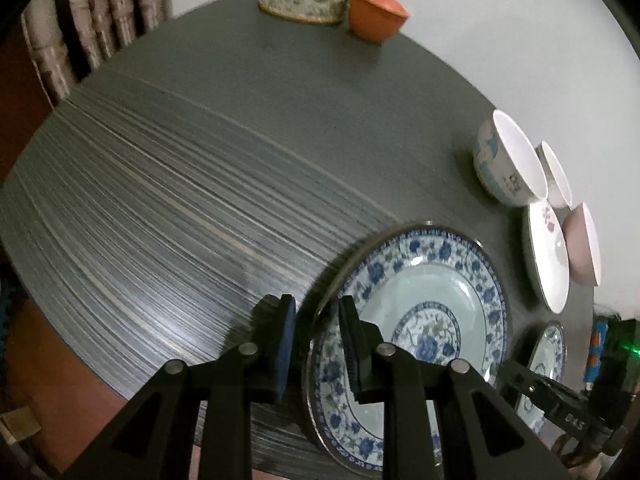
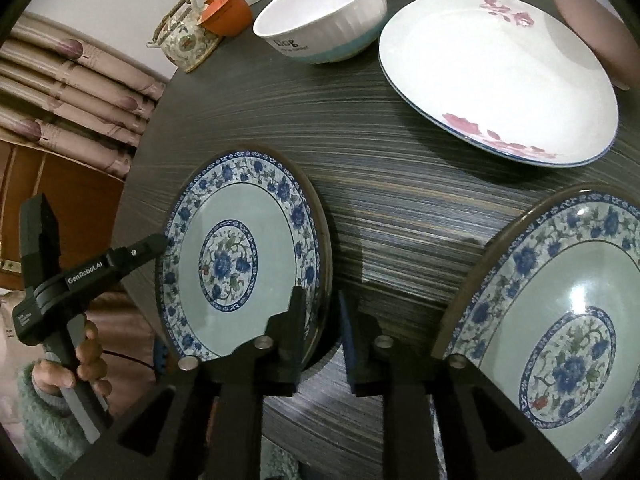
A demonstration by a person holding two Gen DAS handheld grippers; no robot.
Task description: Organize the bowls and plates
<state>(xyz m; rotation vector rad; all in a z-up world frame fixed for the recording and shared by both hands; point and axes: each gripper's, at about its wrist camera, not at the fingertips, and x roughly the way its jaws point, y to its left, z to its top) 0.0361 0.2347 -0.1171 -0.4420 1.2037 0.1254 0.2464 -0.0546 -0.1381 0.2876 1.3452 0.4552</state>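
A dark streaked table (image 2: 400, 208) lies under my jaws, carrying two blue-flowered plates (image 2: 244, 256) (image 2: 560, 320) either side of my right jaws, a pink-flowered plate (image 2: 496, 76) and bowls (image 2: 320, 20) ahead, a teapot (image 2: 186, 38) far off.

Left gripper (image 1: 316, 344) open, right gripper (image 2: 322, 336) open, hand (image 2: 76, 364) gripping left handle

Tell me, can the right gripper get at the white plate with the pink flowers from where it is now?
Probably yes. The right gripper is open and empty, and only bare table lies between it and the flowered plate. The two blue plates sit to either side, not across the path.
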